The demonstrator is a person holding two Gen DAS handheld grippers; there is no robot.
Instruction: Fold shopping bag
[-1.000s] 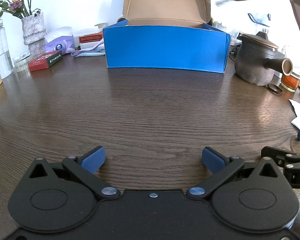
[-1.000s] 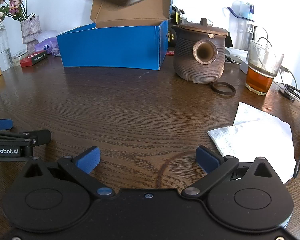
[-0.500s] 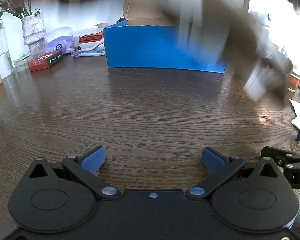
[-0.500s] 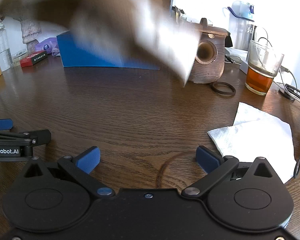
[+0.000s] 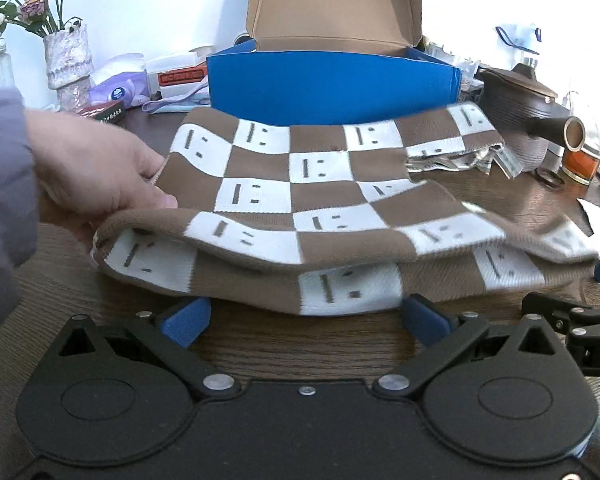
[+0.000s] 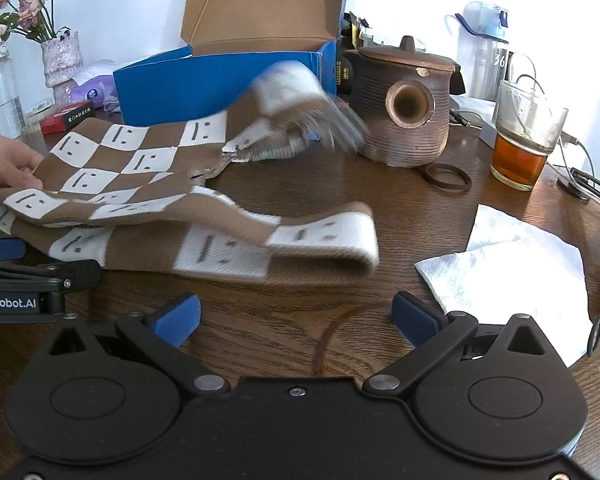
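Brown-and-white checked knitted shopping bag [image 5: 320,184]: lying across dark wooden bench [image 5: 300,336], bare hand [image 5: 96,168] at its left edge. Left gripper [image 5: 306,316], right gripper [image 6: 296,318]: jaws wide, empty, bag just beyond.

- A brown-and-white checkered shopping bag [image 5: 324,204] now lies on the tabletop [image 6: 400,208], which was bare there a second ago and crossed by a blur half a second ago.
- A bare hand [image 5: 96,168] has come in from the left and grips the bag's left edge.
- The bag's near edge now covers the tabletop just ahead of the left tongs [image 5: 306,316] and hides part of the blue box [image 5: 332,80].
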